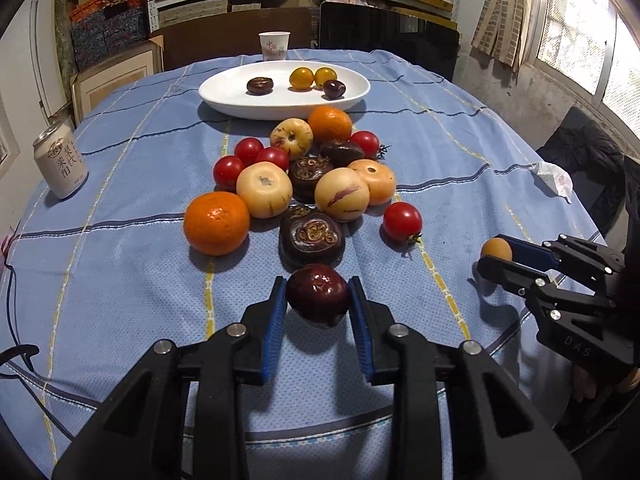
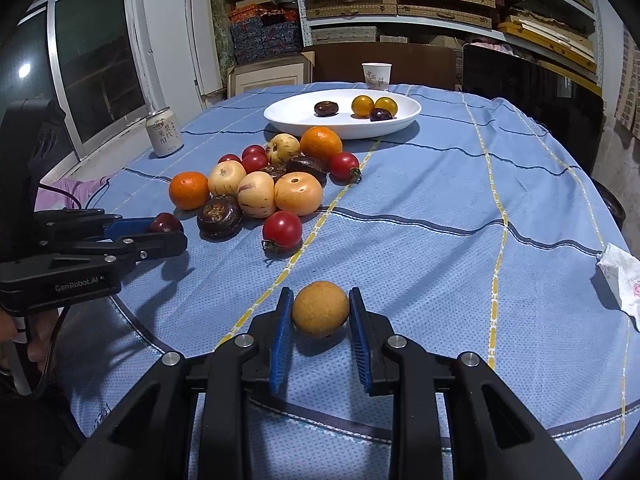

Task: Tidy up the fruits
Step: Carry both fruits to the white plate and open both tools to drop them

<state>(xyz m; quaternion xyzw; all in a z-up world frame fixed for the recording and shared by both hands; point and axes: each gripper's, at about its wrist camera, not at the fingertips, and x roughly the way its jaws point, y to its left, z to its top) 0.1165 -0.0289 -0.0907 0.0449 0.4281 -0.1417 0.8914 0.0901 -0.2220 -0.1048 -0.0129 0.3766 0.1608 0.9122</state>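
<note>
My left gripper (image 1: pixel 318 294) is shut on a dark red fruit (image 1: pixel 318 292), held just above the blue cloth; it also shows in the right wrist view (image 2: pixel 166 224). My right gripper (image 2: pixel 320 310) is shut on a small tan round fruit (image 2: pixel 320 308), seen too in the left wrist view (image 1: pixel 497 250). A pile of oranges (image 1: pixel 216 223), red tomatoes (image 1: pixel 402 222), pale melons (image 1: pixel 264 189) and dark fruits (image 1: pixel 312 238) lies mid-table. A white oval plate (image 1: pixel 240 100) beyond holds two yellow tomatoes (image 1: pixel 301 77) and two dark fruits (image 1: pixel 260 85).
A drink can (image 1: pixel 60 166) stands at the table's left edge. A paper cup (image 1: pixel 274 45) stands behind the plate. A crumpled tissue (image 1: pixel 554 178) lies at the right edge. Chairs and stacked shelves stand beyond the table.
</note>
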